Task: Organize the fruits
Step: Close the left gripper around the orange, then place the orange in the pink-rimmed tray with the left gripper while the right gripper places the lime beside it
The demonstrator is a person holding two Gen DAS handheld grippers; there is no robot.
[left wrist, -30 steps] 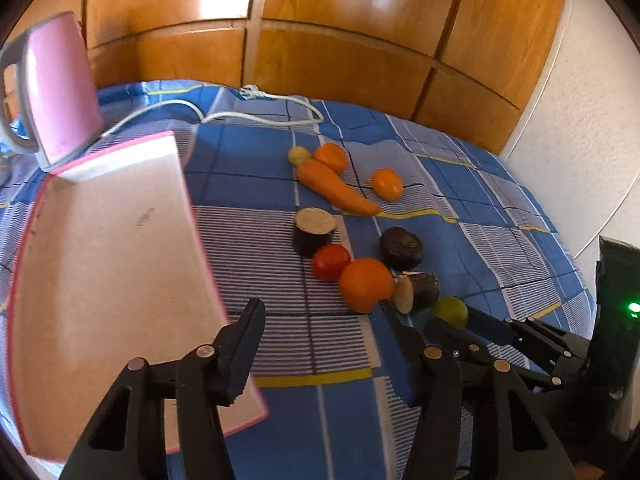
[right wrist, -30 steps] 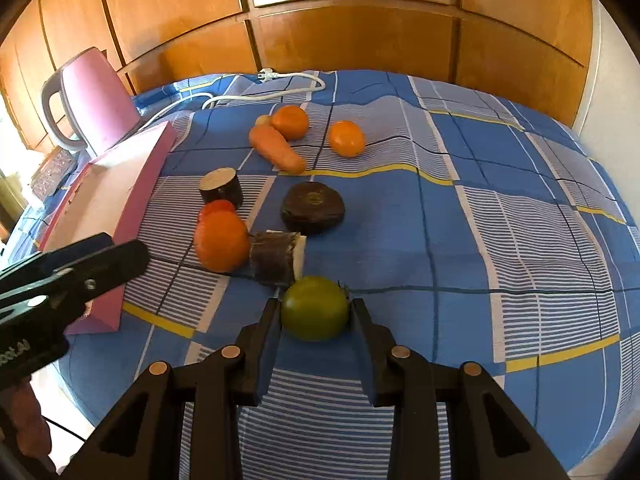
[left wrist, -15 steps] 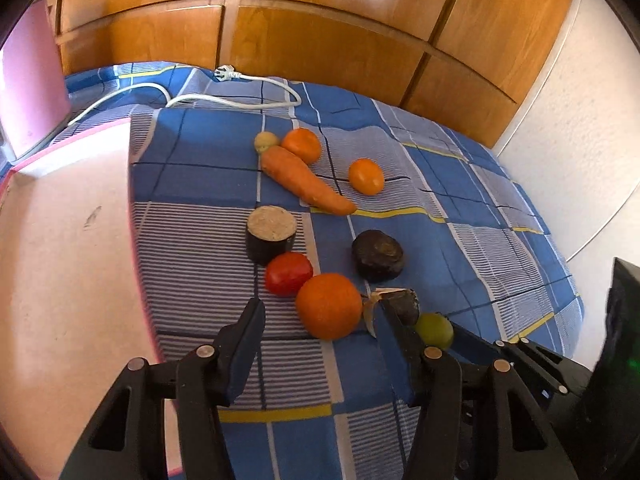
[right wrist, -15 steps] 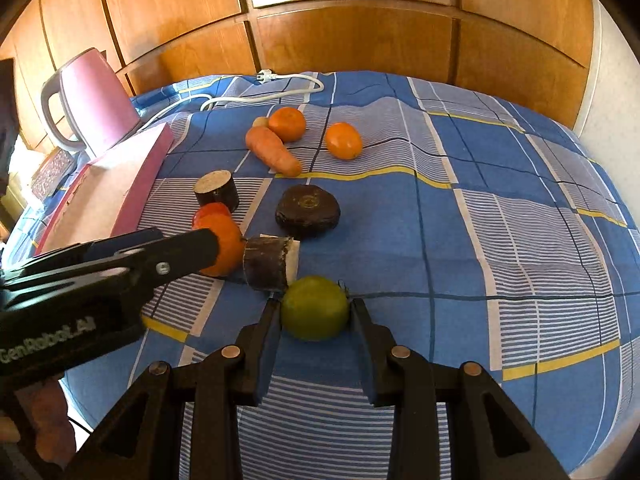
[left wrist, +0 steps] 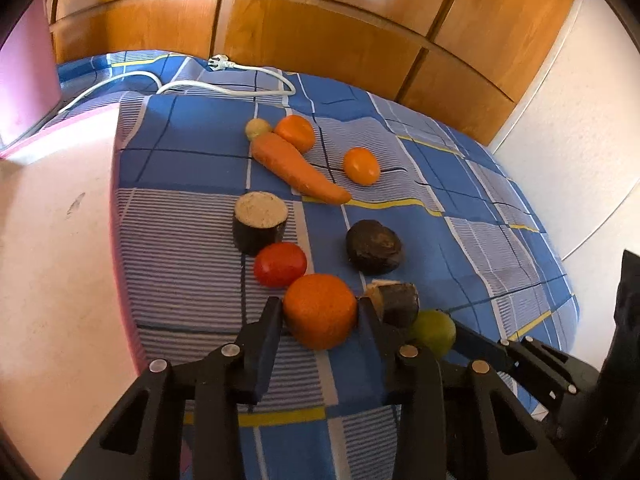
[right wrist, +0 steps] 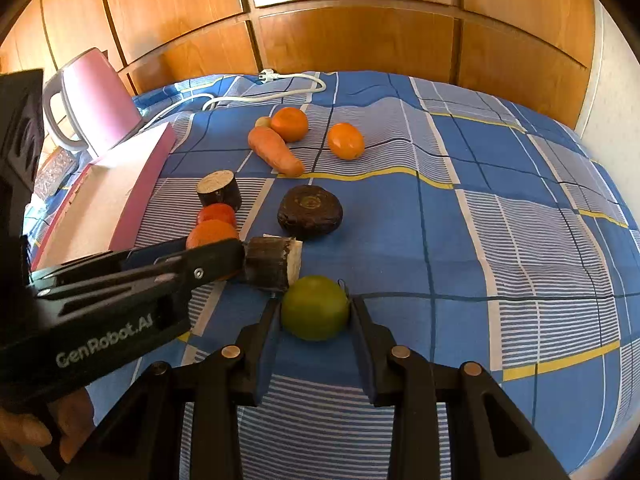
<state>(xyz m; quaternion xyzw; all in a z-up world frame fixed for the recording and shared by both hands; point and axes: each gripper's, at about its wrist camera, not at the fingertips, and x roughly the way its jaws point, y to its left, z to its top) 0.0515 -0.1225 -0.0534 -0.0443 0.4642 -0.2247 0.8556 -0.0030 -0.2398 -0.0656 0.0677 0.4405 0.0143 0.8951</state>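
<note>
My left gripper [left wrist: 318, 316] is shut on a large orange [left wrist: 320, 310] resting on the blue checked cloth. My right gripper [right wrist: 314, 312] is shut on a green fruit [right wrist: 315, 306], which also shows in the left wrist view [left wrist: 434, 332]. A red tomato [left wrist: 280, 264], two eggplant pieces [left wrist: 260, 222] [left wrist: 396, 302], a dark beet [left wrist: 374, 246], a carrot [left wrist: 296, 168], two small oranges [left wrist: 296, 132] [left wrist: 361, 165] and a small yellowish fruit [left wrist: 256, 128] lie beyond.
A pink-edged board [left wrist: 56, 240] lies to the left, with a pink kettle [right wrist: 96, 100] behind it. A white power cord [left wrist: 224, 84] lies at the back. Wooden panels [right wrist: 340, 28] rise behind and a white wall [left wrist: 580, 120] stands at the right.
My left gripper has moved forward and right from over the board and closed around the large orange. My right gripper stays on the green fruit.
</note>
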